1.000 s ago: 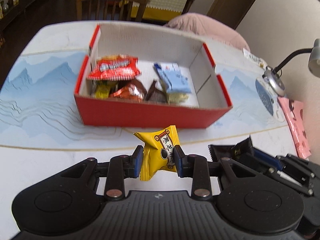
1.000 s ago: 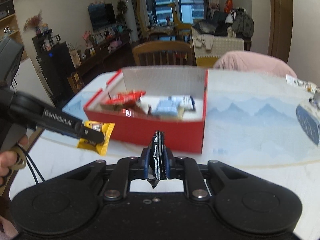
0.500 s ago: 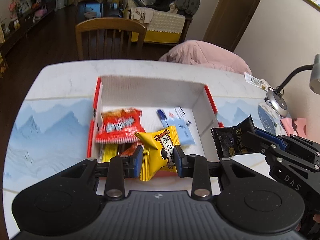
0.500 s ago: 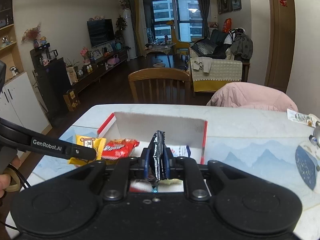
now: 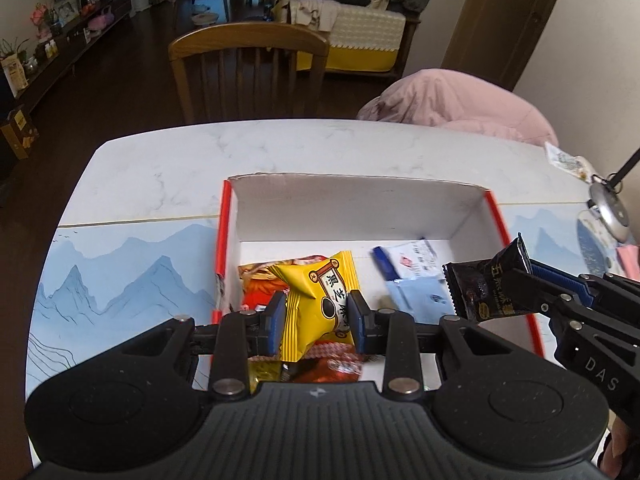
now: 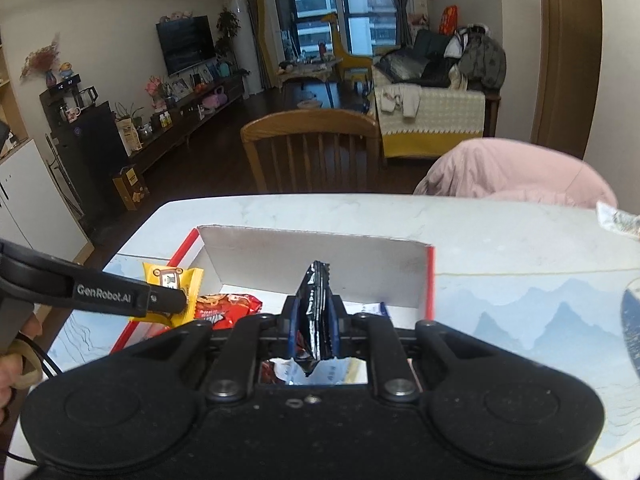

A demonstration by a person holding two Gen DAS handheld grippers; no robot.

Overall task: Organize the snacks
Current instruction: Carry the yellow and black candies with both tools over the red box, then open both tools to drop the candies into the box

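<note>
I hold two packets, one in each hand. My left gripper [image 5: 316, 320] clamps one yellow snack packet [image 5: 316, 300] between its blue pads, above the near left part of the one red box [image 5: 440, 208]. My right gripper [image 6: 314, 326] pinches one black snack packet [image 6: 316, 312] edge-on, above the box's right part. The box stands on the table [image 5: 160, 184], partly on the blue mountain-print mat [image 5: 120, 276]. Inside I count one red packet [image 5: 260, 284], mostly covered by my yellow one, and one pale blue packet [image 5: 416, 296] beside a white and blue one [image 5: 404, 258]. Further wrappers lie under my left gripper's body, too hidden to count or name. The box's near wall is cut off behind both grippers.
</note>
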